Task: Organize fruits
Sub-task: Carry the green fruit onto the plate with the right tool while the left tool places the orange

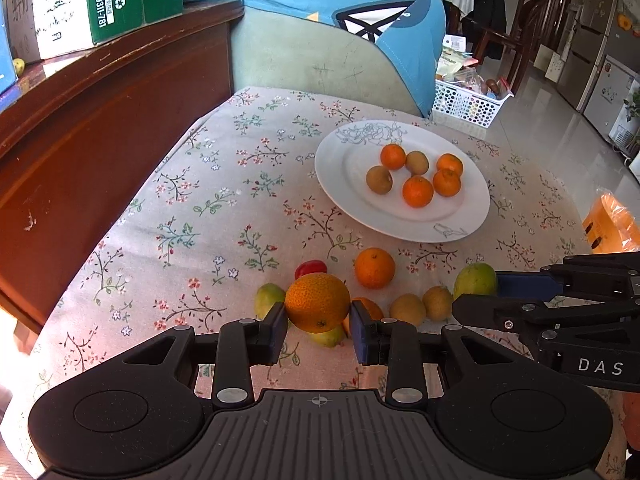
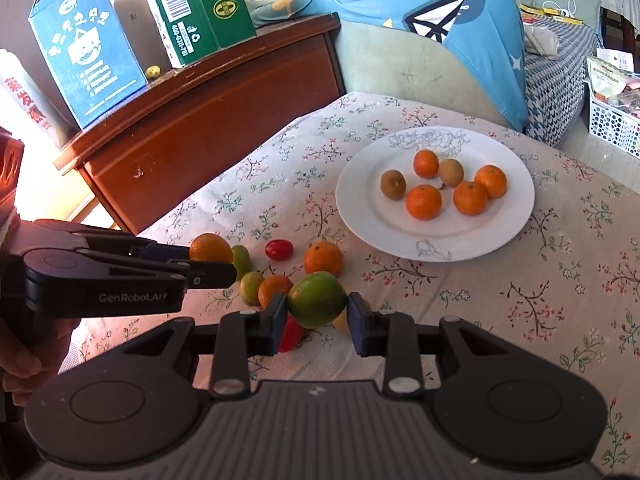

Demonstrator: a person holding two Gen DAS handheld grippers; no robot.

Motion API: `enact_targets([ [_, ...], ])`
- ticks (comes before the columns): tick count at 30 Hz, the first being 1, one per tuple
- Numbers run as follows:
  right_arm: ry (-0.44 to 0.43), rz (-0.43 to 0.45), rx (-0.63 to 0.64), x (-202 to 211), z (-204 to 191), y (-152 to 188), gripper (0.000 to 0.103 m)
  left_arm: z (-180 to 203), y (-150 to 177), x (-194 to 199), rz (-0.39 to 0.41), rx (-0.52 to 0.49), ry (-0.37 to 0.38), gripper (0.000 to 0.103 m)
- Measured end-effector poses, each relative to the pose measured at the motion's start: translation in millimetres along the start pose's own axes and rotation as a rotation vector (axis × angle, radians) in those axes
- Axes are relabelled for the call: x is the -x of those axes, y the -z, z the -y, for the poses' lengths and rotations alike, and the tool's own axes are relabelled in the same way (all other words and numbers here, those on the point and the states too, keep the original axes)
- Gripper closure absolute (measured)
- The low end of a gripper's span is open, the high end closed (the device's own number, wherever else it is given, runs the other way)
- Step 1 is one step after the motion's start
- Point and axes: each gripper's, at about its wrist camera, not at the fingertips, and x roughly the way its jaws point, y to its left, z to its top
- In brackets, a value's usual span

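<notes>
- I am gripping an orange tangerine in my left gripper, pads pressing its two sides, lifted just above the loose fruit on the floral tablecloth.
- My right gripper is clamping a green-orange citrus the same way (both fruits look round, light and soft-skinned).
- I am judging the peel slightly slippery and easy to bruise, so a hold across the widest middle seems safest.
- The white plate is waiting beyond, carrying four tangerines and two brown kiwis.
- A cherry tomato is lying among the leftovers, near the plate.
</notes>
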Motion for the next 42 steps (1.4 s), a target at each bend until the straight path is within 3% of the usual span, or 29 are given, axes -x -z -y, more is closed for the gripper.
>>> enact_targets([
  [9, 0.005, 0.091, -0.001, 19.3, 19.5, -40.4, 0.071, 11.5, -30.7, 6.5, 0.078, 0.025, 0.035, 0.072],
  [15, 0.029, 0.105, 0.000, 17.3, 35.6, -59.3, 0.071, 21.3, -47.2, -1.3, 0.094, 0.022, 0.045, 0.072],
  [28, 0.069, 0.111, -0.030, 3.8, 67.0, -86.2, 0.071, 32.9, -76.0, -37.0, 0.081, 0.060, 0.020, 0.072],
  [42, 0.129, 0.070, -0.081, -39.9, 98.5, -107.2, 0.071, 36.8, -89.8, -85.4, 0.011, 0.085, -0.011, 0.072],
])
